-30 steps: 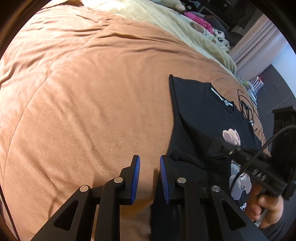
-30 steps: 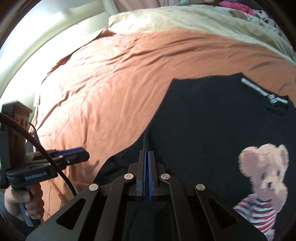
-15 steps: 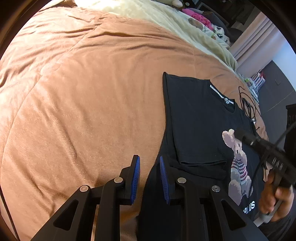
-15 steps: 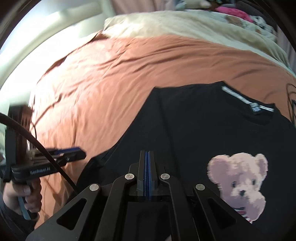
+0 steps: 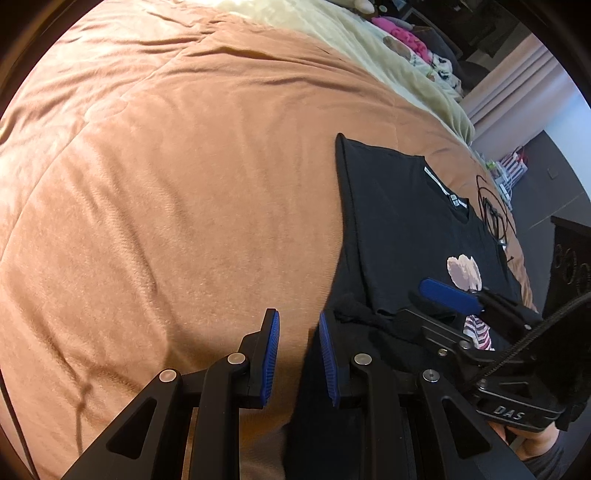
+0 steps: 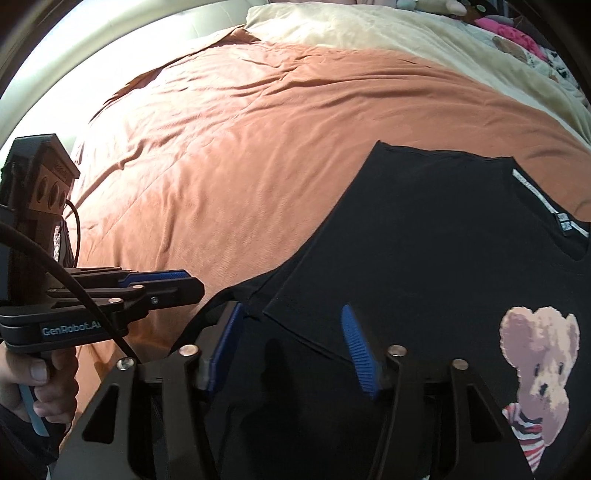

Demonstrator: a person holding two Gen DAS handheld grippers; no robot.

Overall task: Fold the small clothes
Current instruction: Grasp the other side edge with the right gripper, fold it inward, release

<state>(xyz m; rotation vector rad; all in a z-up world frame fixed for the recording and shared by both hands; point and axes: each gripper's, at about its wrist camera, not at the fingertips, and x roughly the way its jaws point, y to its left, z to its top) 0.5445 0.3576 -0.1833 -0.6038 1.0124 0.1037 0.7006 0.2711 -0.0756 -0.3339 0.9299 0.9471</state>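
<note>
A small black T-shirt (image 5: 406, 218) with a teddy-bear print (image 6: 539, 354) lies on the orange-brown bedspread (image 5: 177, 177). Its left sleeve is folded inward over the body (image 6: 332, 280). My left gripper (image 5: 298, 354) is open and empty, hovering at the shirt's lower left edge. My right gripper (image 6: 291, 343) is open and empty just above the folded sleeve; it also shows in the left wrist view (image 5: 448, 295). The left gripper shows in the right wrist view (image 6: 162, 284).
A cream blanket (image 6: 388, 33) and a pile of pink and patterned clothes (image 5: 402, 33) lie at the far end of the bed. A black cable (image 5: 491, 210) lies beyond the shirt's collar. A dark cabinet (image 5: 570, 254) stands at the right.
My right gripper was shut on the sleeve and carried it over the shirt body; it has now opened and let the sleeve go. The left gripper stayed open.
</note>
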